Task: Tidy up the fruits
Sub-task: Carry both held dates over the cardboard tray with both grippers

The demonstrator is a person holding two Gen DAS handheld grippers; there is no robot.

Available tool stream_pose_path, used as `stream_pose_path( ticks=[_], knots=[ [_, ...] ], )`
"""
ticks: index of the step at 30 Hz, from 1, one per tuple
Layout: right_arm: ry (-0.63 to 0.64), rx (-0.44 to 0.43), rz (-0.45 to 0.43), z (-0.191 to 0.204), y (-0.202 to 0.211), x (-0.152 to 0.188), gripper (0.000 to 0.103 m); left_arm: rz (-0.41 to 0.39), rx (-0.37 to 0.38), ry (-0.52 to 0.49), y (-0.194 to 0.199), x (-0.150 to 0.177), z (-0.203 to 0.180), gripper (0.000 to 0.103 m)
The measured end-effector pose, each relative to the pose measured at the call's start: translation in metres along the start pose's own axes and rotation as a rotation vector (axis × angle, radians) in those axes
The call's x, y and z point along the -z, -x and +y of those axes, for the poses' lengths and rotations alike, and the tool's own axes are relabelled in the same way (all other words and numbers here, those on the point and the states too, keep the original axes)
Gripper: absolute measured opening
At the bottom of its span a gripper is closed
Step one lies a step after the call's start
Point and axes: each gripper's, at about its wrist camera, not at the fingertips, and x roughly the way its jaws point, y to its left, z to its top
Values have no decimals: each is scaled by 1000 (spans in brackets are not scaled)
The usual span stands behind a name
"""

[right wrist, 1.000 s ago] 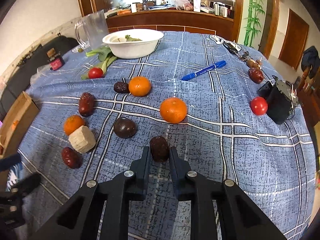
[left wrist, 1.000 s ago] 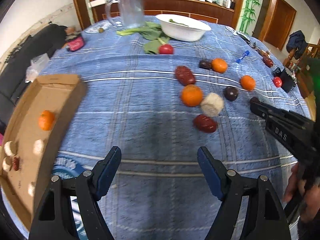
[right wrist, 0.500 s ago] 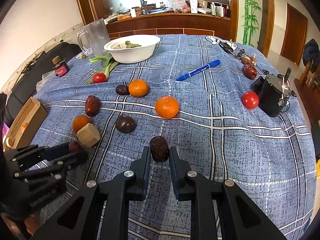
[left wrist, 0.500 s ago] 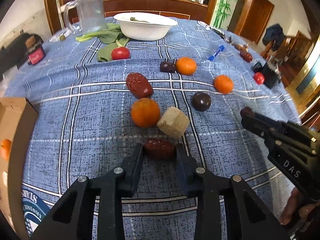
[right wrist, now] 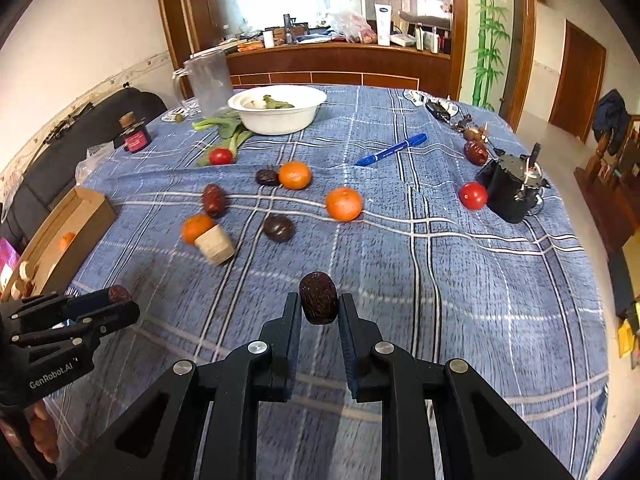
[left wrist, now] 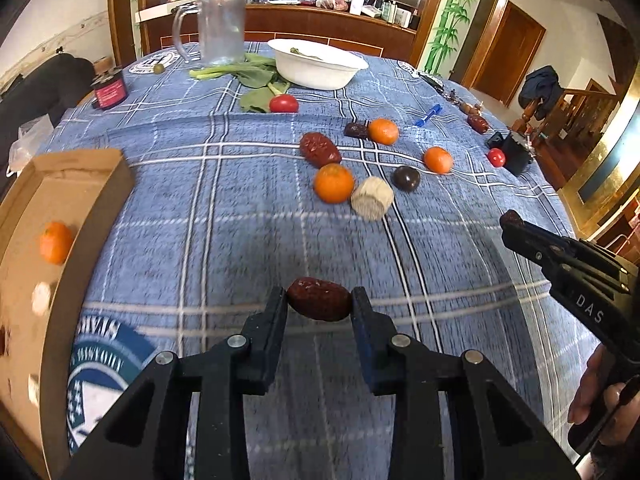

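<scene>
Blue plaid cloth point(left wrist: 248, 208) covers the table in a wood-panelled room; the left gripper point(left wrist: 319, 312) is clamped on a red date point(left wrist: 319, 299), pinched lengthwise between its two black fingers and lifted clear of the cloth; the right gripper point(right wrist: 319, 308) is clamped on a darker date point(right wrist: 318, 298), held upright between its pads, also off the cloth; to the left sits the cardboard box point(left wrist: 92, 184), open-topped, with an orange point(left wrist: 55, 242) and some pale pieces inside; further out on the cloth lie a second orange point(left wrist: 333, 183) touching a pale cork-like block point(left wrist: 372, 198), a large red date point(left wrist: 320, 149) just behind them, a dark round fruit point(left wrist: 406, 178) beside the block, two more oranges point(left wrist: 383, 131) point(left wrist: 438, 159), and a small dark date point(left wrist: 356, 130) touching the farther one; a tomato point(left wrist: 283, 103) rests by leafy greens point(left wrist: 248, 76); beyond stand a white bowl point(left wrist: 316, 66) and a clear jug point(left wrist: 220, 28); a blue pen point(right wrist: 392, 150) and a black pot point(right wrist: 514, 188), with another tomato point(right wrist: 473, 196) just beside it, lie at the right.
</scene>
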Motion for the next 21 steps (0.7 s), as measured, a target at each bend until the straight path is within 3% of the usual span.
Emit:
stream_pose_path(
  ticks=[11, 21],
  knots=[
    [4, -11, 22, 48, 27, 37, 20, -62, -12, -11, 47, 23, 19, 31],
    [74, -45, 9, 107, 30, 28, 20, -113, -50, 62, 79, 26, 69, 31]
  ],
)
